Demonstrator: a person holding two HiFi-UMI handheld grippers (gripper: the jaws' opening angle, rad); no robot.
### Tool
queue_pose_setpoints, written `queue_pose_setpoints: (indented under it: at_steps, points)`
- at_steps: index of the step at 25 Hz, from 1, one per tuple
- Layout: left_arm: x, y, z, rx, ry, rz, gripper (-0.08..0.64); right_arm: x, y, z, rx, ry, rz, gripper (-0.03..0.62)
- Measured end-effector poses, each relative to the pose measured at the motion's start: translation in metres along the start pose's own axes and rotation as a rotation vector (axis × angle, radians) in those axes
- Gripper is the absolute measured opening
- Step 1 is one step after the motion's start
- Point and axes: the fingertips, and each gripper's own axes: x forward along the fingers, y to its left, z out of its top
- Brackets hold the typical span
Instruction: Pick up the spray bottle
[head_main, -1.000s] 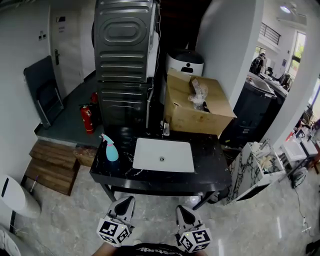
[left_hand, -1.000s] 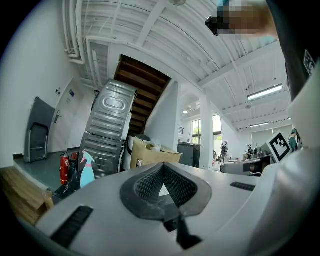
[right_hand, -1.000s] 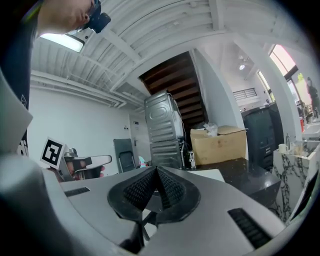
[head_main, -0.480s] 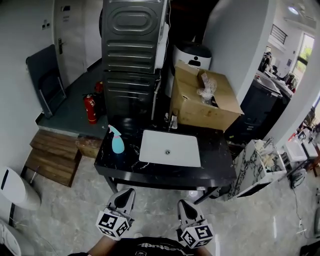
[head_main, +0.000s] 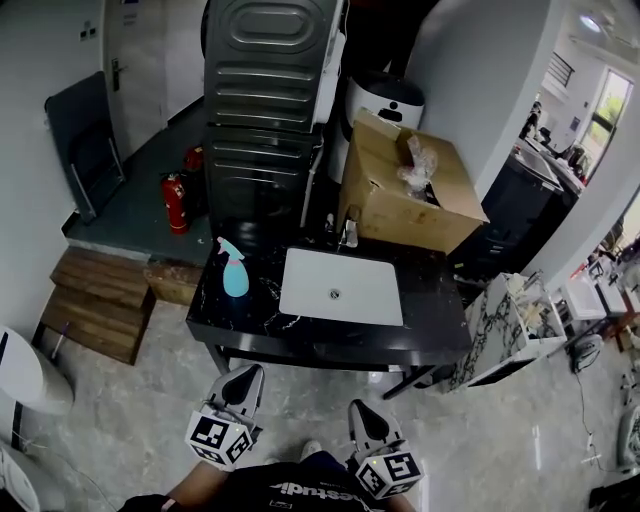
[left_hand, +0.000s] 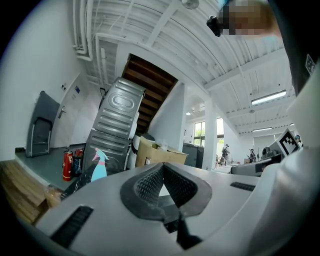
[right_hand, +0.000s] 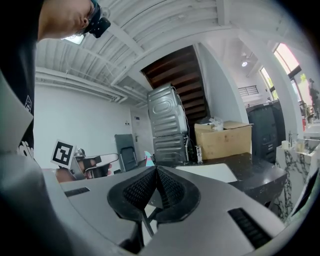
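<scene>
Standing at the left end of the tabletop (head_main: 432, 332) beside the sink (head_main: 372, 302), the spray bottle (head_main: 233, 272) is well apart from the left gripper (head_main: 247, 375) and right gripper (head_main: 358, 411), both with jaws together and empty, so arriving unopened could topple it.

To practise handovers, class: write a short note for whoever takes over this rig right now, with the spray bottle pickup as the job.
Left gripper: shut, empty, short of the counter.
Right gripper: shut, empty, also short of it.
Spray bottle: upright on the left end of the black counter, beside the white sink.
Done: nothing; bottle untouched.
Left: step in, open a gripper (the left looks nearer), close on the bottle, lift.
</scene>
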Motion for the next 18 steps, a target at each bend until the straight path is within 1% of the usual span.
queue_pose_setpoints:
  at_steps: [3,6,10,13,15,18]
  points:
    - [0.006,0.008,-0.002,0.0,-0.013,0.021,0.015,0.009,-0.005,-0.006,0.003,0.014,-0.003,0.037]
    - [0.016,0.017,-0.008,-0.008,-0.011,0.044,0.015,0.025,-0.013,-0.012,0.007,0.031,0.022,0.037]
    - [0.039,0.026,-0.011,0.013,-0.007,0.066,0.015,0.061,-0.032,-0.013,0.013,0.041,0.064,0.037]
    - [0.064,0.038,-0.006,0.033,-0.012,0.102,0.015,0.093,-0.054,-0.006,0.031,0.04,0.097,0.037]
    - [0.088,0.045,-0.002,0.049,-0.016,0.107,0.015,0.117,-0.076,0.004,0.029,0.034,0.108,0.037]
    - [0.128,0.052,0.003,0.052,-0.029,0.116,0.015,0.15,-0.106,0.018,0.034,0.021,0.136,0.037]
